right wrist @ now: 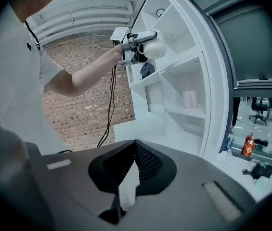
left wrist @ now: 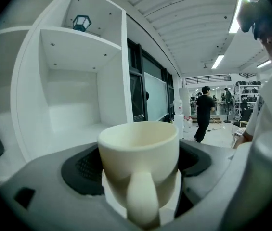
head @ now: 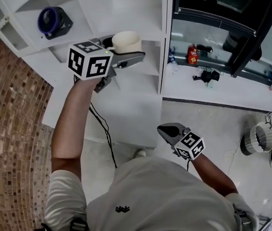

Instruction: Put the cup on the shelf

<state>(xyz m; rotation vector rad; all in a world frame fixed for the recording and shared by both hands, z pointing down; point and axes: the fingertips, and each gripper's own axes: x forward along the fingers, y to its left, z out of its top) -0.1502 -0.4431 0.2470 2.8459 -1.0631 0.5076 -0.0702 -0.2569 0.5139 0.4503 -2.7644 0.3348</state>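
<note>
- The right gripper (head: 163, 129) is hanging low at the picture's lower centre, close to the person's chest, with its jaws lying together and nothing between them.
- The left gripper (head: 128, 52) is reaching out at the end of a stretched arm in the upper centre, and its jaws are standing wide and clamping the cup (head: 126, 40) by its sides, rim up and handle turned back toward the gripper's own camera.
- The cup is riding in the air in front of the white shelf (head: 140, 13), level with an open compartment and not resting on any board. By that showing the pick-up and the lift are done; carrying it in, setting it down and letting go are what is remaining.
- Counting: two grippers are showing, one loaded and one idle, and one cream cup is being carried.
- The shelf is holding, as far as the views are showing, one dark blue round thing (head: 53, 22) at upper left, one small lantern (left wrist: 81, 22) on a high board, and one small pale container (right wrist: 189, 99) in a middle compartment.
- Far behind, one person (left wrist: 204, 112) is standing in the hall.
</note>
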